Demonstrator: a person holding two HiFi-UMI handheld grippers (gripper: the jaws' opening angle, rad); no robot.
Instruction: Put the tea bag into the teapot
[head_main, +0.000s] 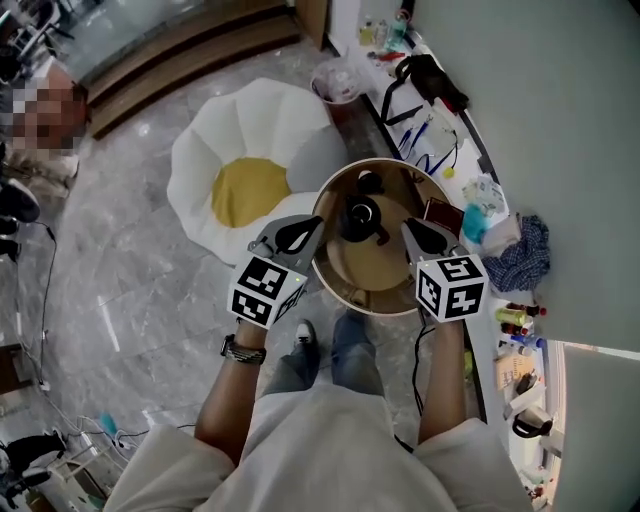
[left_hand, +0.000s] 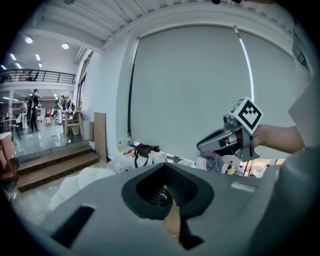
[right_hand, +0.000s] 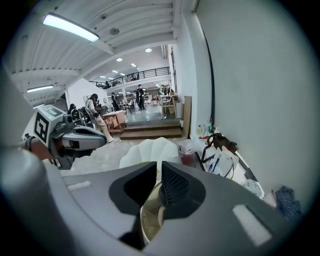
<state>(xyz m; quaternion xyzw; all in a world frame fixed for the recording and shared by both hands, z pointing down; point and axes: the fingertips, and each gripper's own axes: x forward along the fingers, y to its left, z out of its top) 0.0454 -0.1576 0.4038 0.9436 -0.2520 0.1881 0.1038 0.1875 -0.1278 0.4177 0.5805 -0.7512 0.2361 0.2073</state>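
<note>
Head view, left to right.

- Floor, left: flower-shaped cushion (head_main: 200, 165), white with a yellow centre, just beside the left rim of the round table (head_main: 365, 272).
- Left gripper (head_main: 305, 230): held over the table's left rim and pointed in toward the middle. In the left gripper view its jaws are pressed together at the tips and grip nothing. Through the hollow behind the tips a strip of tabletop wood and a dark bit show.
- Bin (head_main: 340, 80) with a clear liner stands on the floor beyond the table's far edge, next to the counter's (head_main: 470, 150) end.
- Teapot (head_main: 362, 218): black and glossy, upright at about the table's centre, between the two grippers and touched by neither. A small dark round piece (head_main: 368, 182) lies just behind it, toward the far edge.
- Right gripper (head_main: 415, 235): held over the right part of the table. In the right gripper view its jaws are all but closed, with a thin slit at the tips, and hold nothing.
- Dark red flat packet (head_main: 440, 215) at the table's right edge, partly covered by the right gripper. I cannot tell whether it is the tea bag, and no tea bag shows clearly in any view.
- Counter along the right wall holds a black bag (head_main: 430, 80) at its far end, a blue checked cloth (head_main: 520, 250) at mid-length, and small bottles (head_main: 515, 318) nearer.
</note>
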